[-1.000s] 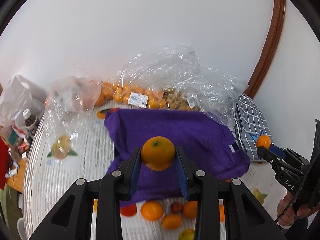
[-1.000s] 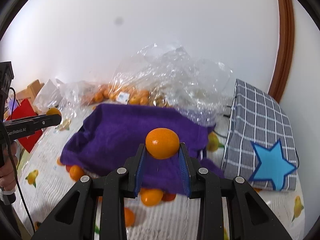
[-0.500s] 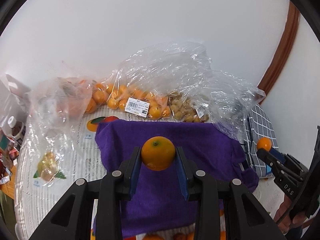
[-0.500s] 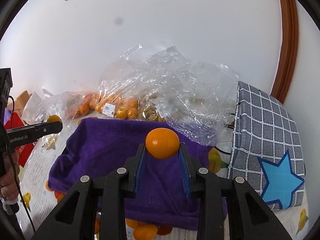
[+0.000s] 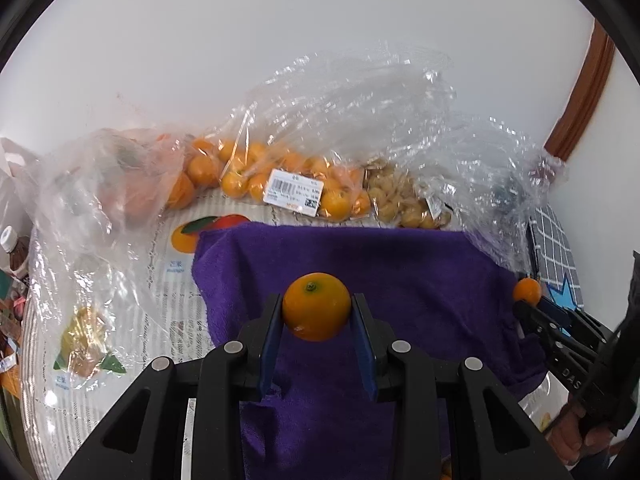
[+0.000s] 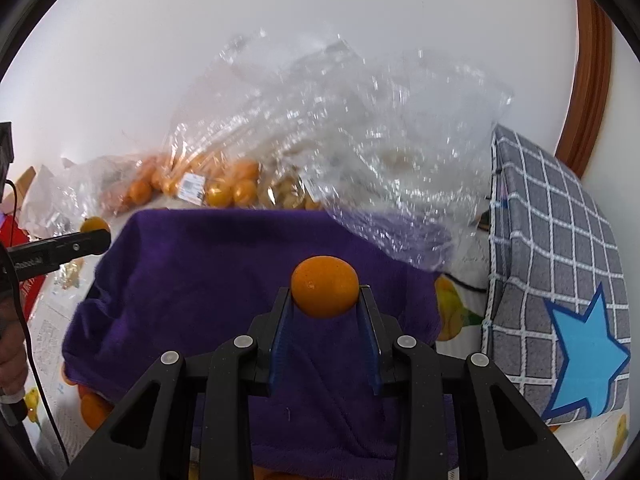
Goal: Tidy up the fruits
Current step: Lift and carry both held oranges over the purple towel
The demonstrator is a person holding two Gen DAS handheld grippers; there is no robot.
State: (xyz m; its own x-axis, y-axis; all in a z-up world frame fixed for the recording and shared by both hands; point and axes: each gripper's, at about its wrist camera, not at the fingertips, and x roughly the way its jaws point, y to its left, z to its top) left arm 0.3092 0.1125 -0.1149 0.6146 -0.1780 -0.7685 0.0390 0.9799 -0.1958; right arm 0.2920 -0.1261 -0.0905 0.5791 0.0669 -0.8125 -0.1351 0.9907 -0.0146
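My left gripper (image 5: 317,312) is shut on a small orange (image 5: 316,305) and holds it above the purple towel (image 5: 400,280). My right gripper (image 6: 325,298) is shut on another small orange (image 6: 324,286) above the same towel (image 6: 192,280). Each gripper shows in the other's view, the right one (image 5: 528,300) at the right, the left one (image 6: 94,232) at the left, each with its orange. Clear plastic bags of oranges (image 5: 256,180) lie behind the towel. Loose oranges (image 6: 94,410) peek out from under the towel's near edge.
A bag of pale brown fruit (image 5: 400,200) lies beside the oranges. A grey checked box with a blue star (image 6: 560,280) stands to the right. A bottle (image 5: 14,248) and clutter stand at the far left. The tablecloth (image 5: 100,320) has fruit prints.
Both grippers have moved forward over the towel toward the bags, each still holding its orange. The loose fruit at the near edge has mostly dropped out of view.
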